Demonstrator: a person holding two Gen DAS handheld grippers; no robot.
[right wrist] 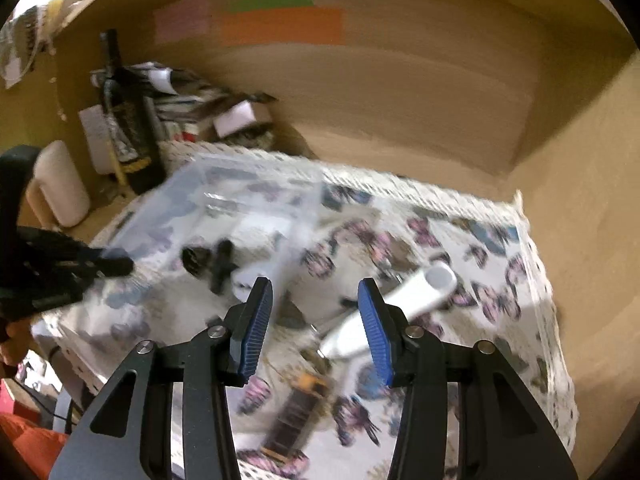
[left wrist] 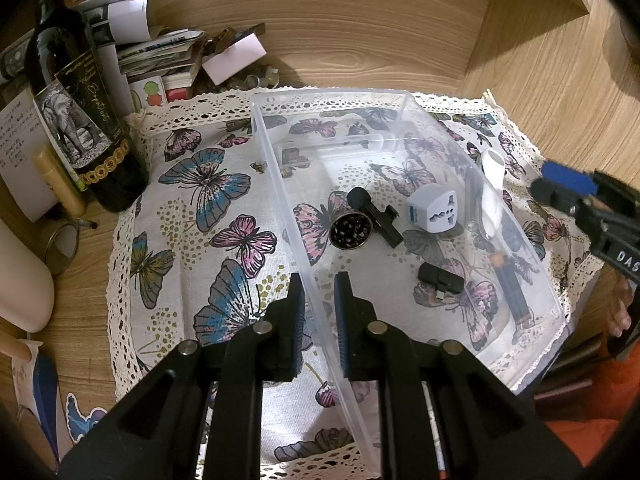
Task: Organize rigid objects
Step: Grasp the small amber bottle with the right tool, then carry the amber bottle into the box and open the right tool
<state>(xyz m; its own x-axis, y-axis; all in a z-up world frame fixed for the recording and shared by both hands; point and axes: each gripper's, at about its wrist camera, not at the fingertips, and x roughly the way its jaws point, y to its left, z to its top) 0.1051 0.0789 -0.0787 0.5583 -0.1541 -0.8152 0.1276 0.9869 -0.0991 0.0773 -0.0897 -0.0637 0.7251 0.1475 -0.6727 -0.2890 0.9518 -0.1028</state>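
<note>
A clear plastic bin (left wrist: 280, 184) stands on a butterfly cloth (left wrist: 208, 208). In it lie a round metal grinder (left wrist: 351, 231), a black clip microphone (left wrist: 374, 216), a white travel adapter (left wrist: 434, 209) and a small black plug (left wrist: 440, 278). My left gripper (left wrist: 320, 308) straddles the bin's left wall near its front, jaws close on it. Right of the bin lie a white tool (right wrist: 404, 300) and a dark orange-tipped knife (right wrist: 298, 412). My right gripper (right wrist: 316, 322) is open and empty above them, in a blurred view. It also shows in the left wrist view (left wrist: 568, 188).
A wine bottle (left wrist: 76, 120), papers and clutter (left wrist: 168, 56) stand at the back left. A wooden wall (left wrist: 360, 32) closes the back and right side. A white rounded object (left wrist: 20, 280) sits at the left. The bin (right wrist: 240, 208) appears blurred in the right wrist view.
</note>
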